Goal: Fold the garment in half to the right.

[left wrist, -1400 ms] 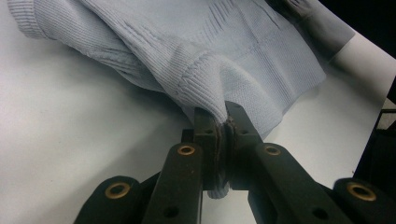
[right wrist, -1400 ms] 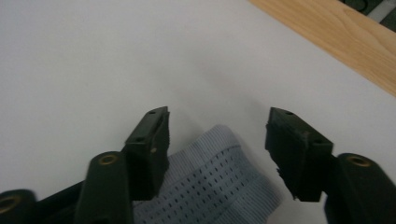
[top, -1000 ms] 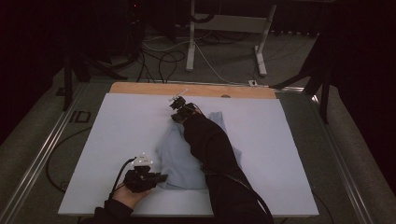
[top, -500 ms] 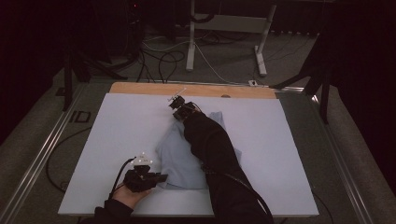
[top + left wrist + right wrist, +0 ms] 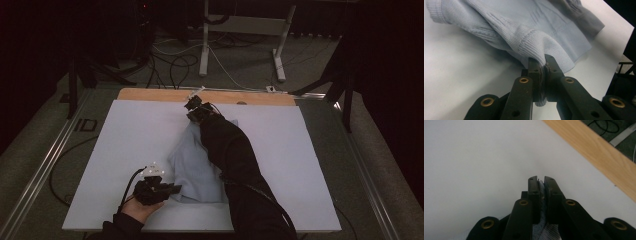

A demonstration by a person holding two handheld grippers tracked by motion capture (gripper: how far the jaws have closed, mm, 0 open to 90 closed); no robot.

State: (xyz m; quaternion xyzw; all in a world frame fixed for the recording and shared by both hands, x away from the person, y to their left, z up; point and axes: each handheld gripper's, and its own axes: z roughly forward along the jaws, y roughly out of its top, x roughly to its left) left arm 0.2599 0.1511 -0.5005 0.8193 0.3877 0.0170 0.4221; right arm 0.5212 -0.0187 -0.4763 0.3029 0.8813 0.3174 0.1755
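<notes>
The sweater (image 5: pixel 192 167) is pale blue knit and lies crumpled near the middle of the white board (image 5: pixel 125 135), stretched between the near edge and the far edge. The left gripper (image 5: pixel 167 189) holds its near ribbed hem; in the left gripper view the jaws are closed tight on a fold of the hem (image 5: pixel 541 53), and the cloth rises a little from the board there. The right gripper (image 5: pixel 192 106) is at the far end, close to the wooden strip (image 5: pixel 150 94); its jaws are almost together with a thin piece of blue knit (image 5: pixel 541 192) between them.

The far hold seems small, so the knit may slip out if the person pulls the two ends apart quickly. The loose knit can also stretch or drag in folds over the board, because most of the sweater lies slack under the right sleeve (image 5: pixel 235 155).

The board is matte and bare around the sweater. Beyond it the room is dark, with cables (image 5: pixel 170 55) on the grey floor and the white legs of a stand (image 5: pixel 205 40).
</notes>
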